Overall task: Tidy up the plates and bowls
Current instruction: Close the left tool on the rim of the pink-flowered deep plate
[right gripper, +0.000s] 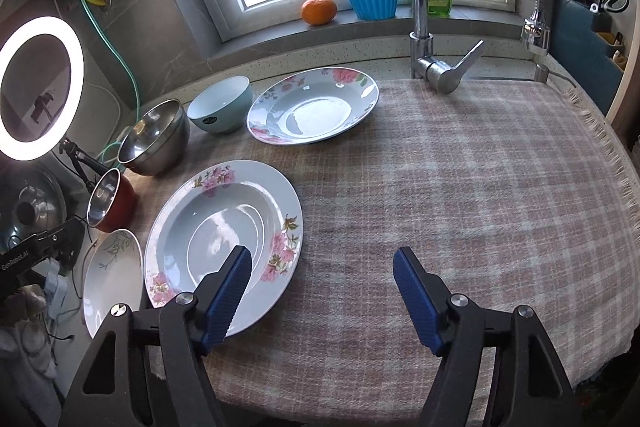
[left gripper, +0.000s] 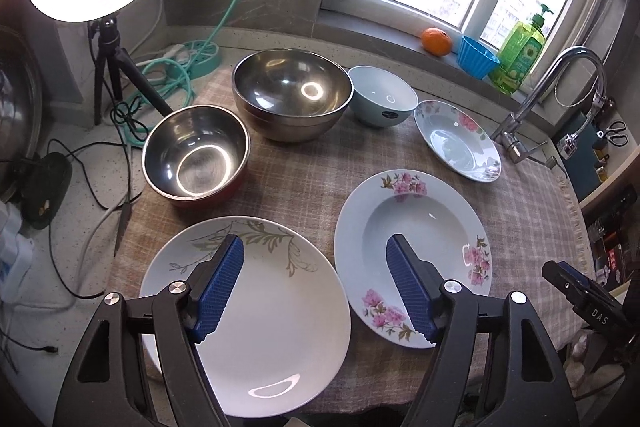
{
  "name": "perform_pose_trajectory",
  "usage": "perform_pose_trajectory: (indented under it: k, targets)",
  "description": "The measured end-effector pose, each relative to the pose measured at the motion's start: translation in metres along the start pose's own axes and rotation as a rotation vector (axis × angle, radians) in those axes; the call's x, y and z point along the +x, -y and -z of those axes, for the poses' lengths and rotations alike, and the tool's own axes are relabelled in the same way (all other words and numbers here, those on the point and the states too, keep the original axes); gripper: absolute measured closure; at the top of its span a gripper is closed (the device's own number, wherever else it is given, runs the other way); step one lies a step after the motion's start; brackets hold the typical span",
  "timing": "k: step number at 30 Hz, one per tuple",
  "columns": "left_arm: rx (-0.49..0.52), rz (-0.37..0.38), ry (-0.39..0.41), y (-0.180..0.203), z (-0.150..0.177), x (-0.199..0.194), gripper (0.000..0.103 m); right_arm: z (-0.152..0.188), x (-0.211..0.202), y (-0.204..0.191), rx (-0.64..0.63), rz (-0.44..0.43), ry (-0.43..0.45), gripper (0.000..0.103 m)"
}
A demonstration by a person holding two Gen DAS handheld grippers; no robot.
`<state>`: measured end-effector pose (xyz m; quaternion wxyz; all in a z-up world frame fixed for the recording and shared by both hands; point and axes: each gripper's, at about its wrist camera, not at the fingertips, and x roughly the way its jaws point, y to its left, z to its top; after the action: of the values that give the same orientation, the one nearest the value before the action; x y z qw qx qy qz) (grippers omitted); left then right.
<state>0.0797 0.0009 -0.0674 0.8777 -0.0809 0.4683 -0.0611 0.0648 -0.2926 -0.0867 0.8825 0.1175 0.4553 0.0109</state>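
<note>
Both tools, left tool (left gripper: pixel 314 257) and right tool (right gripper: pixel 322 269), hang spread and empty over the near plates (left gripper: pixel 412 223), so next one must pinch a plate rim.

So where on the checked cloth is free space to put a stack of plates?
The widest bare patch of the cloth lies right of the near floral plate, in front of the faucet. The left side is crowded with bowls and plates.
</note>
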Motion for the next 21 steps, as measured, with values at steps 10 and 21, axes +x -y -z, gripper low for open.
perform_pose_trajectory:
  k: [10,21]
  targets:
    - [0.034,0.061,-0.101,0.013,-0.009,0.035,0.072,-0.002,0.03,0.018,0.083,-0.098,-0.11,0.056]
    - [0.048,0.094,-0.201,0.016,-0.025,0.074,0.08,-0.005,0.066,0.026,0.159,-0.189,-0.201,0.078]
